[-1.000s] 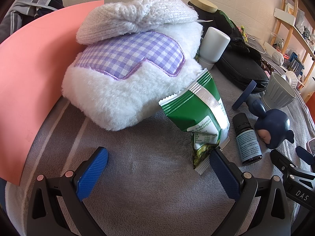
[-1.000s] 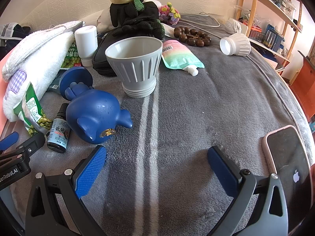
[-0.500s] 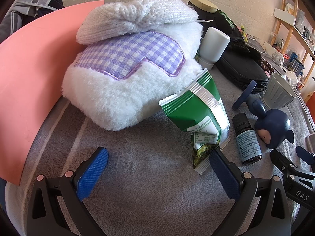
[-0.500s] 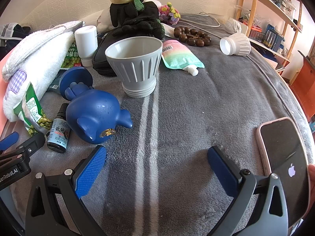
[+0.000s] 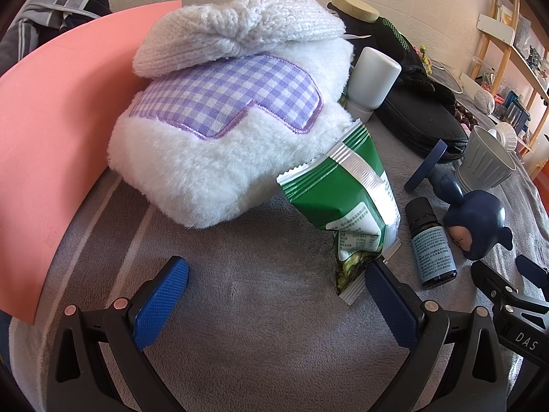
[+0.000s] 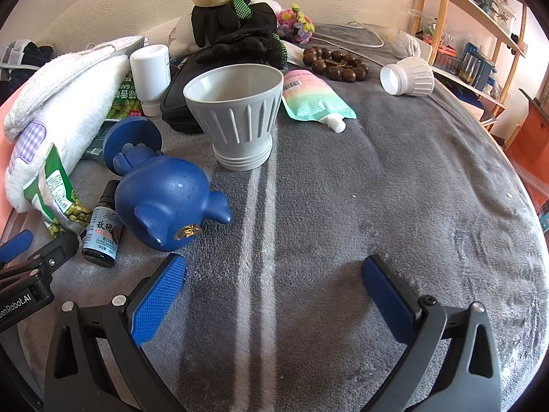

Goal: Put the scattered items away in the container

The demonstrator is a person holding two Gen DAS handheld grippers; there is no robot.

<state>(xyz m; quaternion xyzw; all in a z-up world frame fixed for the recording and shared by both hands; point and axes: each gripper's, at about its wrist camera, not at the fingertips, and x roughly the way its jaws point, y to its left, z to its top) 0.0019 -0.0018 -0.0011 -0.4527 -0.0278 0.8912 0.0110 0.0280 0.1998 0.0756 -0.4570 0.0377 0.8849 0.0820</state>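
On grey blanket [image 6: 360,189]: scattered items. Left gripper [image 5: 274,288] spread wide, holding nothing, right blue pad [image 5: 389,304] touching lower corner of green snack packet [image 5: 346,206]. Packet leaning against white plush pillow [image 5: 212,158], knit hat [image 5: 236,41] on top. Small dark bottle [image 5: 430,243] lying just beside packet, blue figurine [image 6: 164,199] on its side next to it. Right gripper [image 6: 272,290] likewise spread wide, empty, over bare blanket. Grey ribbed cup [image 6: 236,113] upright beyond figurine, empty inside. Pastel pouch [image 6: 314,98], wooden bead bracelet [image 6: 338,63] farther back.
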